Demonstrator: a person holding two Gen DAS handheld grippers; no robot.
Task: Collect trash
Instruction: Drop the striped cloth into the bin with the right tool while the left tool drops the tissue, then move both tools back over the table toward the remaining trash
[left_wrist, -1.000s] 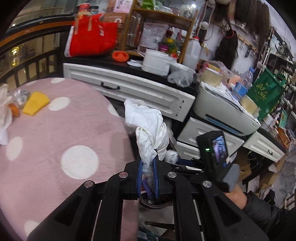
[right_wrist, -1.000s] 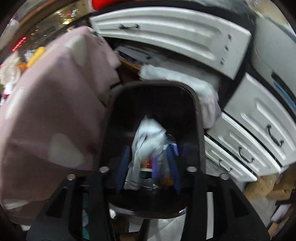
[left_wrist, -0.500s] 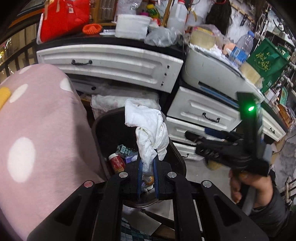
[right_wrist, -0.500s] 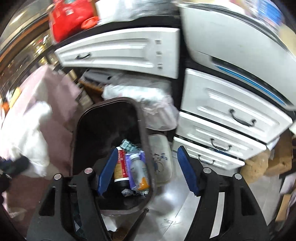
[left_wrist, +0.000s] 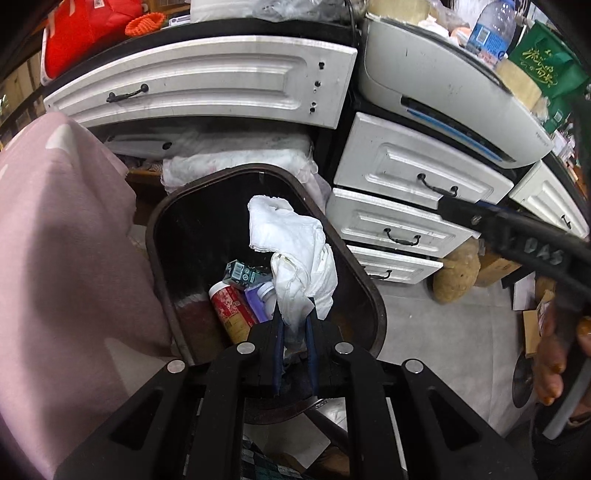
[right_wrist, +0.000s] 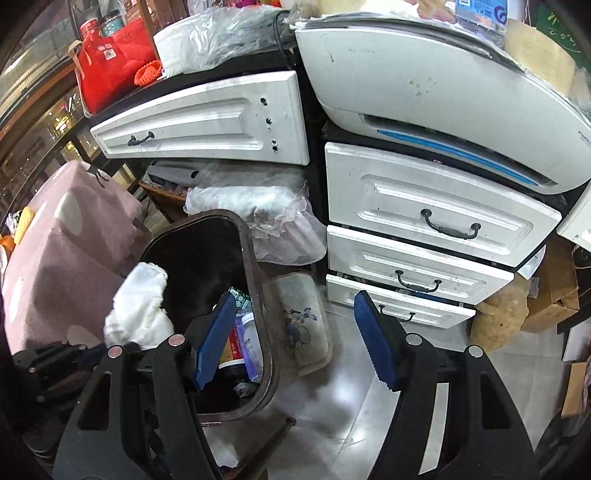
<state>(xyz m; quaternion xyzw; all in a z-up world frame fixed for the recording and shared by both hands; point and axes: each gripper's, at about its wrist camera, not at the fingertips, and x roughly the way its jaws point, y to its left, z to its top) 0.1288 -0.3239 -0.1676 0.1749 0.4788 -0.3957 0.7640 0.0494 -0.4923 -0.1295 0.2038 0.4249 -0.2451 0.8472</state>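
My left gripper (left_wrist: 294, 325) is shut on a crumpled white tissue wad (left_wrist: 291, 243) and holds it over the open dark brown trash bin (left_wrist: 168, 206). The bin holds a red can (left_wrist: 231, 306), a purple bottle (left_wrist: 260, 299) and a small green box (left_wrist: 240, 273). In the right wrist view the same tissue (right_wrist: 138, 314) hangs at the bin's (right_wrist: 255, 266) left side. My right gripper (right_wrist: 295, 332) is open and empty, to the right of the bin above the floor.
White drawer units (right_wrist: 424, 221) and a grey printer (right_wrist: 424, 85) stand behind the bin. A pink polka-dot tablecloth (left_wrist: 55, 240) hangs at the left. A white bag (right_wrist: 258, 206), a flat cartoon-printed lid (right_wrist: 301, 325) and a brown sack (left_wrist: 456, 273) lie on the floor.
My left gripper carried the tissue from beside the table to above the bin. My right gripper opened, left its trash in the bin and drew back to the right.
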